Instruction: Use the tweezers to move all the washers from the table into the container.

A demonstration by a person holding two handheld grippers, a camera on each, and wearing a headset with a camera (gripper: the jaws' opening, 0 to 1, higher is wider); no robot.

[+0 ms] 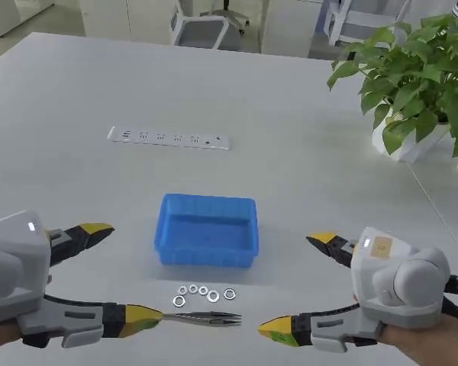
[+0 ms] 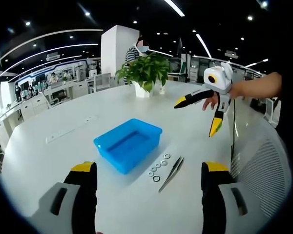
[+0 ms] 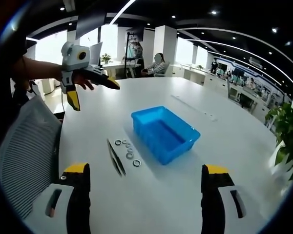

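Head view, tweezers (image 1: pixel 206 318) between left claw (image 1: pixel 131 272) and right claw (image 1: pixel 288 284), both agape

Open-plan office. A large white table (image 1: pixel 290 175) with a rounded edge is set in a wide hall. A white multi-socket power strip (image 1: pixel 169 138) is laid on it, and a green leafy plant in a white pot (image 1: pixel 416 84) is stood near one edge. A white swivel chair (image 1: pixel 201 27) is seen beyond the table, and a grey mesh chair back (image 3: pixel 27 141) is drawn up beside it. Rows of pale desks (image 2: pixel 53 85) are ranged in the background, with seated people (image 3: pixel 158 68) at some. White square columns (image 2: pixel 118 48) are carried up to a dark ceiling (image 2: pixel 136 19), in which long curved light strips (image 2: pixel 44 36) and small recessed spotlights (image 2: pixel 88 13) are fitted.
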